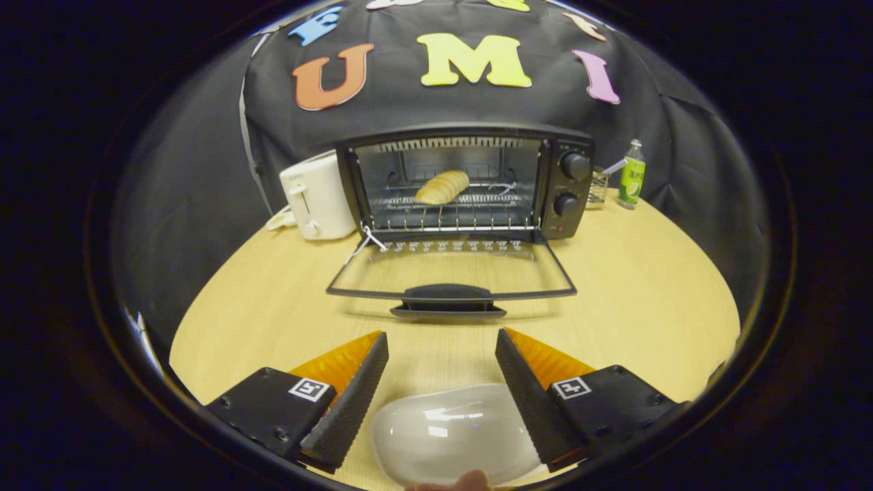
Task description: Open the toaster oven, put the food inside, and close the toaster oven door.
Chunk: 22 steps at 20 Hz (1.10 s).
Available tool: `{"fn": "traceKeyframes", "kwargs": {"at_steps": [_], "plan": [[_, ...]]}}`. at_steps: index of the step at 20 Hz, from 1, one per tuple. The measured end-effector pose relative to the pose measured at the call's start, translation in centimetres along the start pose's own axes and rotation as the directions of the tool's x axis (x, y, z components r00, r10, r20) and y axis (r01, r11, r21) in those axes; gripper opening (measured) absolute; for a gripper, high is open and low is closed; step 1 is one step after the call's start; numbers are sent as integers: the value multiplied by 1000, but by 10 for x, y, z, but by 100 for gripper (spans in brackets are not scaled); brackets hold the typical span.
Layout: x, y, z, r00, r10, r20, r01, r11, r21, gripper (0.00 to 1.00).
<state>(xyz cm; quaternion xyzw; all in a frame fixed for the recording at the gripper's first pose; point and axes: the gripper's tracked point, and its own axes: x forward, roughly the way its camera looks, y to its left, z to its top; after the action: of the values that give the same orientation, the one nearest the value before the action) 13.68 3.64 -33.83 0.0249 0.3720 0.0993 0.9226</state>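
Note:
A black toaster oven (566, 184) stands at the back of the wooden table. Its glass door (450, 273) lies folded down flat toward me, handle (447, 294) at the near edge. A golden bread roll (442, 187) rests on the wire rack (453, 215) inside the oven. My gripper (442, 344) is open, well short of the door handle, with nothing between its fingers. A white oval dish (450, 433) sits empty on the table below and between the fingers.
A white pop-up toaster (315, 196) stands left of the oven. A green bottle (632, 174) and a small clear holder (598, 187) stand to its right. Bare table (648, 293) spreads on both sides of the door. A fingertip (457, 483) shows by the dish.

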Motion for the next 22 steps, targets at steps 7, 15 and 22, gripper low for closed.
{"fn": "traceKeyframes", "kwargs": {"at_steps": [7,15,22], "plan": [[40,-15,0,996,-76,-54,73,996,-55,100],[45,-13,-5,991,-121,-63,123,992,19,100],[10,-9,49,988,-106,108,103,994,38,100]]}}
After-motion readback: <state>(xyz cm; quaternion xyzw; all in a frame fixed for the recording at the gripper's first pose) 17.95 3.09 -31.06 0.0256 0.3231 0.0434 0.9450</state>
